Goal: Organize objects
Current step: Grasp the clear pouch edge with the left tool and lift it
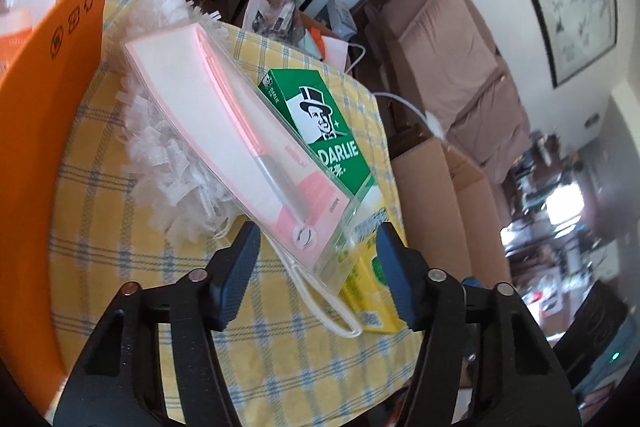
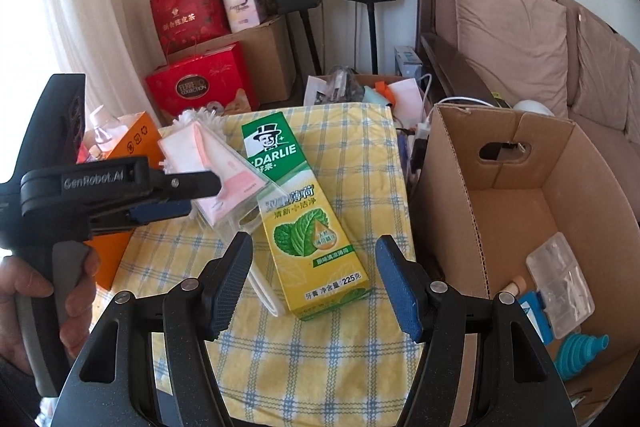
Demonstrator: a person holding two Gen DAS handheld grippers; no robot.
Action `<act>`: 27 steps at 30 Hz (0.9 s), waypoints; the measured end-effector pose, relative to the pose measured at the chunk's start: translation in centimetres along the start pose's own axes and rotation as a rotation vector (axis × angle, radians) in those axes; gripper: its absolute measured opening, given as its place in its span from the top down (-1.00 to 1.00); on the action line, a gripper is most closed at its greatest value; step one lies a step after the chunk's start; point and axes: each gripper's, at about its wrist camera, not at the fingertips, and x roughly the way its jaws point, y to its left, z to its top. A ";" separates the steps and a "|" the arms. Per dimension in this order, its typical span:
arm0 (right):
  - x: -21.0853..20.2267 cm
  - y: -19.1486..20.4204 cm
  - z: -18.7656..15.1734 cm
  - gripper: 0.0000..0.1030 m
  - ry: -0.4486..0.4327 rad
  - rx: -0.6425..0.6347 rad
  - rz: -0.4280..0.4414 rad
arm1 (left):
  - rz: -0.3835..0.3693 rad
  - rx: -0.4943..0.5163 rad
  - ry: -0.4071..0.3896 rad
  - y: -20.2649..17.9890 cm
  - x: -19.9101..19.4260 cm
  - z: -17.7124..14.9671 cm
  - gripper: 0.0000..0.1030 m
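A green and yellow Darlie toothpaste box [image 2: 304,211] lies on the yellow checked cloth [image 2: 320,355]; it also shows in the left wrist view [image 1: 320,131]. A clear case with a pink tool inside [image 1: 240,143] leans over a white fluffy duster [image 1: 160,131] and onto the toothpaste box. My left gripper [image 1: 316,247] is open, its fingers on either side of the case's near end, not closed on it. My right gripper [image 2: 314,263] is open and empty, just in front of the toothpaste box.
An orange box [image 1: 52,99] stands at the left edge of the cloth. An open cardboard box [image 2: 520,211] to the right holds a clear plastic organiser [image 2: 560,279] and a blue funnel [image 2: 584,347]. Red gift bags [image 2: 200,83], speakers and a sofa [image 2: 520,39] stand behind.
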 end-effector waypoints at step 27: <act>1.8 -0.3 0.3 -0.27 0.013 -0.001 0.008 | -0.162 -0.268 -0.023 2.3 3.9 0.8 0.46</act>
